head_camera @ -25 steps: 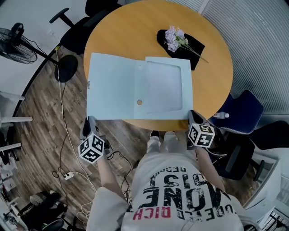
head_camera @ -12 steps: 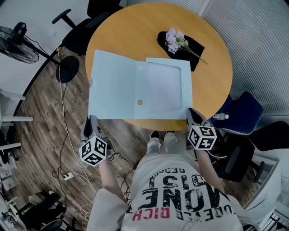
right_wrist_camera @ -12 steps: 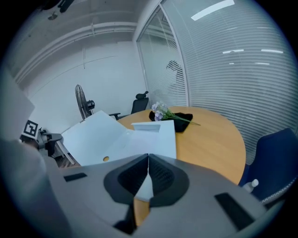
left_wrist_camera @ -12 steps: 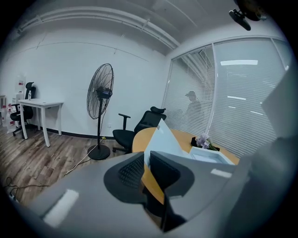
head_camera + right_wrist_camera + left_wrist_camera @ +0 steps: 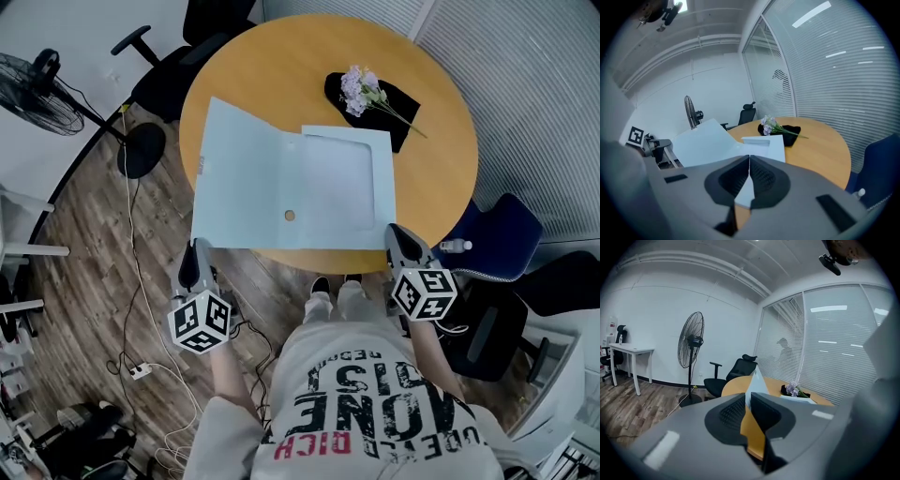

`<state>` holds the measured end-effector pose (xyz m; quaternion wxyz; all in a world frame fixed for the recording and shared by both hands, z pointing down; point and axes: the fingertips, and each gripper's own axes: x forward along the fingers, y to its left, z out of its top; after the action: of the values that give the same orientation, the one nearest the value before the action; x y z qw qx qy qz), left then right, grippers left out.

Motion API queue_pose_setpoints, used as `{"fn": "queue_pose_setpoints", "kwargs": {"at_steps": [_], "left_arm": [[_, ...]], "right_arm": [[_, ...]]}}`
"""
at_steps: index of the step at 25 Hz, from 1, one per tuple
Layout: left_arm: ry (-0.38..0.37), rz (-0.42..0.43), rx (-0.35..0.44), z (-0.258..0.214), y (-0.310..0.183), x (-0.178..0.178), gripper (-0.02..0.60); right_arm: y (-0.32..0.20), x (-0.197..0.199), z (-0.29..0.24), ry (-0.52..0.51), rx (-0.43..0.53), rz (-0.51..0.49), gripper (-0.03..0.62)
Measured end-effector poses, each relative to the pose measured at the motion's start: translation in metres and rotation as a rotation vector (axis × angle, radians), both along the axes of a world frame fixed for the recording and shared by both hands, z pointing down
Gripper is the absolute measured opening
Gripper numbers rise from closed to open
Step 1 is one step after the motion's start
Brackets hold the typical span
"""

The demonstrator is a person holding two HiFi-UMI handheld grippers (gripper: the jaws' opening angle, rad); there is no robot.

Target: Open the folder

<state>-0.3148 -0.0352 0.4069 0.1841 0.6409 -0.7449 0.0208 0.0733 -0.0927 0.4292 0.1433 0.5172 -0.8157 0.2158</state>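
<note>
A pale blue folder (image 5: pixel 323 187) lies spread open on the round wooden table (image 5: pixel 281 66). Its left cover (image 5: pixel 239 178) juts past the table's left edge and tilts upward. My left gripper (image 5: pixel 194 248) is at that cover's near left corner. In the left gripper view the cover (image 5: pixel 754 380) comes out from between the nearly closed pads of that gripper (image 5: pixel 747 397), which is shut on it. My right gripper (image 5: pixel 397 231) is at the folder's near right corner with its tips together. In the right gripper view the folder (image 5: pixel 703 138) shows beyond the gripper (image 5: pixel 749 157) and under it.
Purple flowers (image 5: pixel 356 86) lie on a black cloth (image 5: pixel 398 98) at the table's far right. A standing fan (image 5: pixel 37 94) and a black office chair (image 5: pixel 164 75) are to the left, a blue chair (image 5: pixel 497 234) to the right. Cables (image 5: pixel 141 309) trail on the wooden floor.
Both grippers have risen toward the camera. The folder's left cover has swung upward, and its outer edge has drawn in toward the spine. The right half has stayed flat.
</note>
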Motion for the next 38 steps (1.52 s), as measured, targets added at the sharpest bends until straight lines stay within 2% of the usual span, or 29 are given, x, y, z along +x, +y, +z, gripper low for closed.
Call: {"fn": "queue_pose_setpoints", "kwargs": {"at_steps": [15,18,23,38], "left_arm": [[-0.009,0.084,0.112,-0.036,-0.006,0.043,0.051],[-0.021,0.116,0.127,-0.046,-0.007,0.054,0.089],[-0.046,0.181,0.149,-0.060,-0.011,0.074,0.104],[-0.024,0.293,0.250,-0.101,-0.023,0.115,0.104]], "right_arm": [[0.014,-0.009,-0.023,-0.068,0.038,-0.030,0.012],[0.017,-0.011,-0.029,-0.079,0.046,-0.037,0.012],[0.017,-0.010,-0.033,-0.088,0.053,-0.035,0.012],[0.021,-0.002,-0.054,-0.136,0.103,-0.026,0.012]]}}
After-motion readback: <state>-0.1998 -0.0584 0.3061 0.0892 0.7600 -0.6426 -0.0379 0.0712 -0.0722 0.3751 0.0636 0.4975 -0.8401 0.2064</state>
